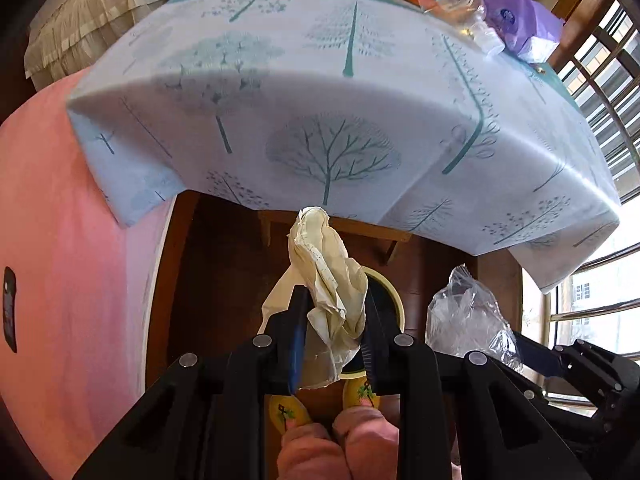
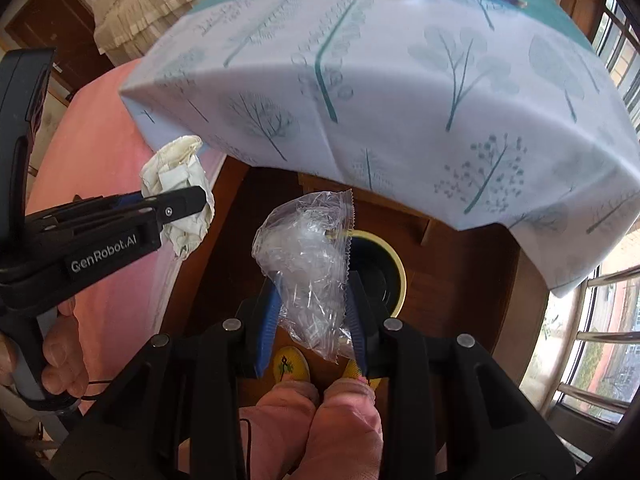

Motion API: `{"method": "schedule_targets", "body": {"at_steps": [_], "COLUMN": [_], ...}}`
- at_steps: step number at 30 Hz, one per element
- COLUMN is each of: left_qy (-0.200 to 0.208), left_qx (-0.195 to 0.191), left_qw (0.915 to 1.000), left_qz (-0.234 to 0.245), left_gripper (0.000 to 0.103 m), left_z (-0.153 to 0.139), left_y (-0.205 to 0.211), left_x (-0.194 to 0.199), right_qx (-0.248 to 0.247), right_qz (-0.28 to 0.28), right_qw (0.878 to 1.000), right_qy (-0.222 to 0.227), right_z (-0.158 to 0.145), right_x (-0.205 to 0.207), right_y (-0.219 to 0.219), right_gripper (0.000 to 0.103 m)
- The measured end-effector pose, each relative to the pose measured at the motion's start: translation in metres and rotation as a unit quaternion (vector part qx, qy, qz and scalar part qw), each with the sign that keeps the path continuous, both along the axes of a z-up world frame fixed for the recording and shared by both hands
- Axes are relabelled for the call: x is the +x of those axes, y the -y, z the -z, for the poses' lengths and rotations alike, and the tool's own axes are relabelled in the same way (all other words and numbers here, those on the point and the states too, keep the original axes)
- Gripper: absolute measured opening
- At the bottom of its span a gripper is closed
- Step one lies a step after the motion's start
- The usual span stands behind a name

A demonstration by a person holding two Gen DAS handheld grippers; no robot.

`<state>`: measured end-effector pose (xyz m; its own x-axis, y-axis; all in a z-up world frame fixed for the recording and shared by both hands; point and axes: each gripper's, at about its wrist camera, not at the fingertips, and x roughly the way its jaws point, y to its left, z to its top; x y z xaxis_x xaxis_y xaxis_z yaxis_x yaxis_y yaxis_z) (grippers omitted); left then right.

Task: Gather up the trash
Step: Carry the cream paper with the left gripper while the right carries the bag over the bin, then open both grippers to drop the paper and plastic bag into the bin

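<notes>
Pink trouser legs (image 2: 316, 420) and yellow slippers (image 2: 292, 362) are seen lowest in both wrist views, just behind the black gripper frames. Left gripper (image 1: 334, 332) is clamped on a crumpled cream paper wad (image 1: 328, 280), whose top sticks up past the blue-padded fingers (image 1: 298, 332); the opening is narrow and filled by the wad. Right gripper (image 2: 310, 320) is closed on a crinkled clear plastic bag (image 2: 308, 264), pinched between its blue fingers (image 2: 270, 320), the serrated bag edge turned toward the bin. Both pieces of trash are held above the floor, over or just beside a dark round bin with a pale yellow rim (image 2: 394, 264) that stands on the brown wooden floor (image 2: 472, 280) near the worktop's edge. Bin is partly hidden by the wad in the left view. Worktop is covered by a white cloth with teal tree print (image 1: 352, 112). At its far side, blurred, a clear plastic bottle (image 1: 460, 8) and a purple plastic bag (image 1: 516, 20) are lying next to other small clutter that cannot be identified. Pink bedding (image 1: 60, 240) is seen at left, window bars (image 1: 600, 52) at right. A hand (image 2: 60, 344) is wrapped on the left gripper's handle.
</notes>
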<state>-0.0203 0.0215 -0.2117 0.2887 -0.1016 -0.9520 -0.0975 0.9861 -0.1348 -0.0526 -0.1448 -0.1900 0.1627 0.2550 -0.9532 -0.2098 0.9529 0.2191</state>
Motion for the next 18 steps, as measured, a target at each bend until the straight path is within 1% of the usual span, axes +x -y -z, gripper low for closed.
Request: {"method": "schedule_targets", "body": {"at_steps": [2,8,11,14,18], "left_qy": [-0.003,-0.046,-0.060,-0.071,-0.078], "left_qx": [-0.002,0.000,-0.011,-0.011,-0.007], "left_qw": [1.0000,0.9986,0.9971,0.9952,0.9935], "left_qz": [0.003,0.025,0.044,0.066,0.083], "left_gripper": [0.024,0.024,0.025,0.030,0.036], "left_z": [0.028,0.118,0.158,0.194,0.237], "left_y": [-0.002,0.004,0.013,0.023,0.036], "left_x": [0.001,0.006,0.009,0.012,0.009], "right_qx": [-0.005,-0.004,-0.011,-0.016,-0.019], "right_qz": [0.013,0.060,0.078,0.100,0.123], "right_qw": [1.000,0.997,0.994,0.991,0.988], "right_qy": [-0.014,-0.055,-0.068,-0.084,-0.095], "right_z": [0.030,0.127,0.176,0.221,0.268], "right_x": [-0.003,-0.009,-0.011,-0.014,-0.014], "right_y": [0.000,0.006,0.012,0.021,0.035], "right_gripper": [0.028,0.028,0.028,0.028,0.029]}}
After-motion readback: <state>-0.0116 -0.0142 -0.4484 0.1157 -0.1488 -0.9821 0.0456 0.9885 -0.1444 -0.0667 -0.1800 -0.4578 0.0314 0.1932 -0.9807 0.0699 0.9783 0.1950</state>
